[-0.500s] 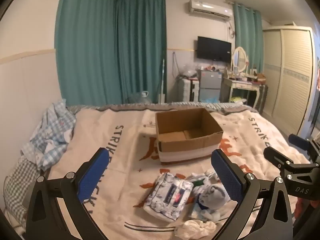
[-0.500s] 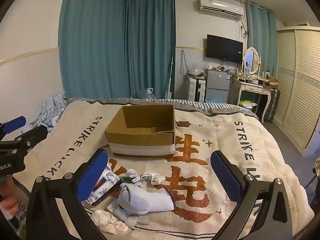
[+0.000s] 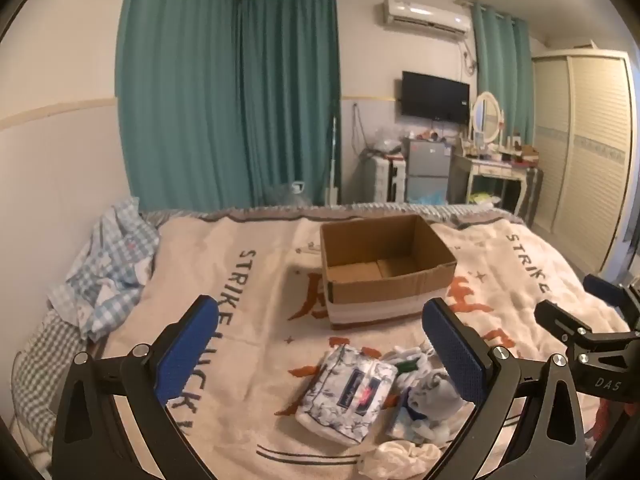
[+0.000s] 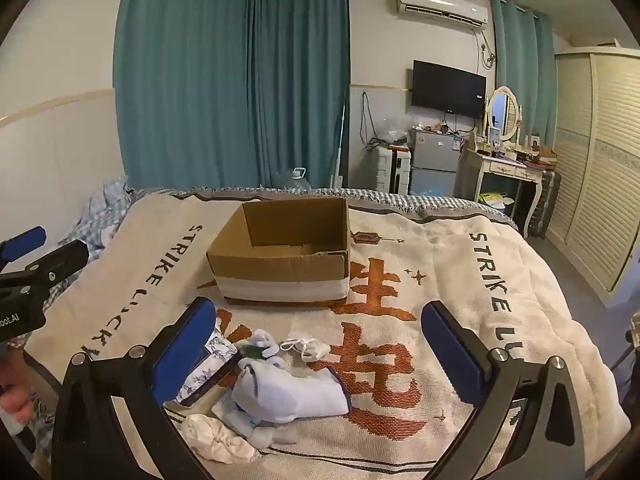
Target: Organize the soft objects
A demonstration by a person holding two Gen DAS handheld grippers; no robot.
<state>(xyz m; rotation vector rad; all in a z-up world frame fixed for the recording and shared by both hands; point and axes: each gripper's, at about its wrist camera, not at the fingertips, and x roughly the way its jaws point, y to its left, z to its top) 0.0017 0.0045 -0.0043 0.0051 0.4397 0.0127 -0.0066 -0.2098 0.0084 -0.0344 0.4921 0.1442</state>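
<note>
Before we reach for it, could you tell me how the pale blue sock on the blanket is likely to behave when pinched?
The pale blue sock lies slumped and creased, so it will probably droop from the grip. It looks light, and probably won't slip or roll.

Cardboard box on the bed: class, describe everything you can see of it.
The cardboard box is brown corrugated card, open at the top, with a broad white band around its lower walls. Its flaps are folded down inside and nothing shows in it. It stands upright on the patterned blanket, beyond the pile of soft things. Neither pair of tongs touches it.
</note>
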